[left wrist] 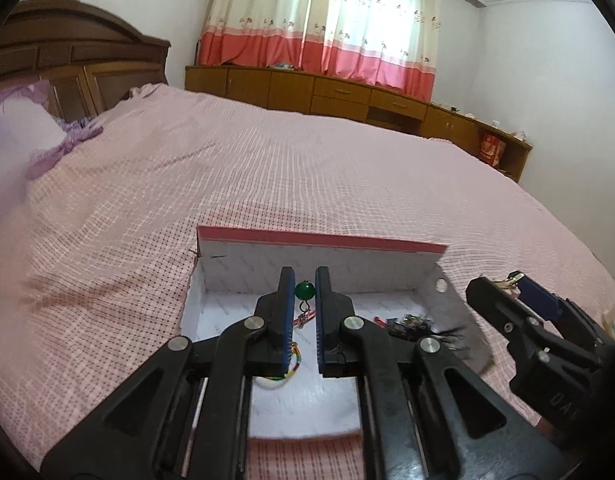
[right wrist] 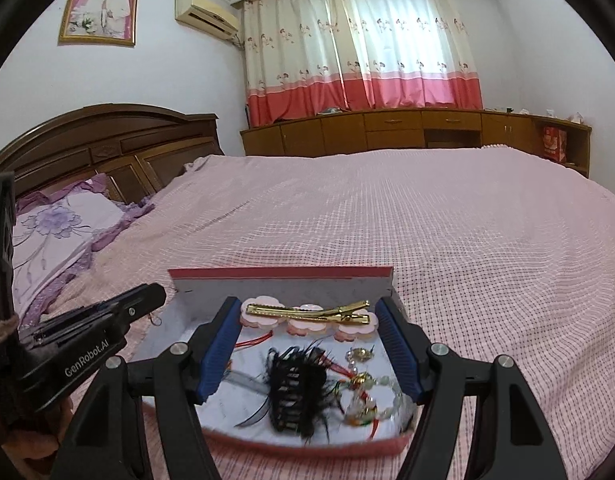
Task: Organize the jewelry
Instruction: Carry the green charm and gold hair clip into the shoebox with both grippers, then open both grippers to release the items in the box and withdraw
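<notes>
A shallow white box with a red rim [left wrist: 323,240] [right wrist: 283,274] lies on the pink bedspread. My left gripper [left wrist: 305,280] is shut on a green bead pendant [left wrist: 305,291] with a hook and red cord, held over the box's left part. My right gripper [right wrist: 307,312] is shut on a gold clip with pink flowers [right wrist: 307,312], held crosswise between the blue pads above the box. In the box lie a black feather hair comb [right wrist: 295,384], a pale bead bracelet with red cord [right wrist: 371,396] and a small pearl piece [right wrist: 361,354].
The box sits near the bed's near edge. The pink bedspread [right wrist: 427,220] stretches far behind it. A purple pillow [right wrist: 55,232] and wooden headboard [right wrist: 107,140] are at the left. Low wooden cabinets [right wrist: 407,128] stand under the curtain.
</notes>
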`<move>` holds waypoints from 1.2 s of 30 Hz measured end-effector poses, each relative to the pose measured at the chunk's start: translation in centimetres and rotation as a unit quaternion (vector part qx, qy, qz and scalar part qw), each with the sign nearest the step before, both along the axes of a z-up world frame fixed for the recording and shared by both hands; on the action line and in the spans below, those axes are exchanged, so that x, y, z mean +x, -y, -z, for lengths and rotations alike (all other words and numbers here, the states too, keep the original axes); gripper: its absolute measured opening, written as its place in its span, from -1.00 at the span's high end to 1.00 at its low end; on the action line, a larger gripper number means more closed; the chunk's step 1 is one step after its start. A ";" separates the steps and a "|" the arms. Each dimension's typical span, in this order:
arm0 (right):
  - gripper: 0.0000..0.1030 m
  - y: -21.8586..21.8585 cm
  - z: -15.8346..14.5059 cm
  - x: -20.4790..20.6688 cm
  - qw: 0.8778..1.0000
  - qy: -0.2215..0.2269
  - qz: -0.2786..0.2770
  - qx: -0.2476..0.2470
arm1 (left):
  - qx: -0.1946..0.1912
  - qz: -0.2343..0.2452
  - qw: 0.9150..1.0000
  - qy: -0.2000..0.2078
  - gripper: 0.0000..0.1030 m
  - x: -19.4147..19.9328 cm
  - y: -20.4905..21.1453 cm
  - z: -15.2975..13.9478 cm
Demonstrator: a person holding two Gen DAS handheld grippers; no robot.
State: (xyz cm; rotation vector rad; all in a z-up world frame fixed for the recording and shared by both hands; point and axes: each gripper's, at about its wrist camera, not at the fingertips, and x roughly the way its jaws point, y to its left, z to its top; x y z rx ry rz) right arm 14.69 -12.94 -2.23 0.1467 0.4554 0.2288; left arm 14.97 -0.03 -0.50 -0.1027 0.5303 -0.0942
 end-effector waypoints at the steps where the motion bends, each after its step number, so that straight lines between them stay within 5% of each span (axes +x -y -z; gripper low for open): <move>1: -0.37 -0.1 0.3 0.5 1.000 -0.003 0.002 -0.002 | -0.002 -0.002 1.000 -0.003 0.99 0.4 0.0 0.3; 16: -0.37 -0.3 4.1 5.6 0.999 -0.051 0.016 -0.005 | 0.019 -0.022 0.999 -0.031 0.97 3.6 -0.1 3.6; 23: -0.56 0.2 4.7 5.8 0.997 -0.073 0.017 0.002 | 0.023 -0.029 0.998 -0.047 0.25 3.3 0.0 3.8; 36: -0.56 1.4 1.6 1.4 0.999 -0.048 0.013 0.022 | 0.014 -0.031 0.998 -0.060 0.05 -0.7 -0.3 1.4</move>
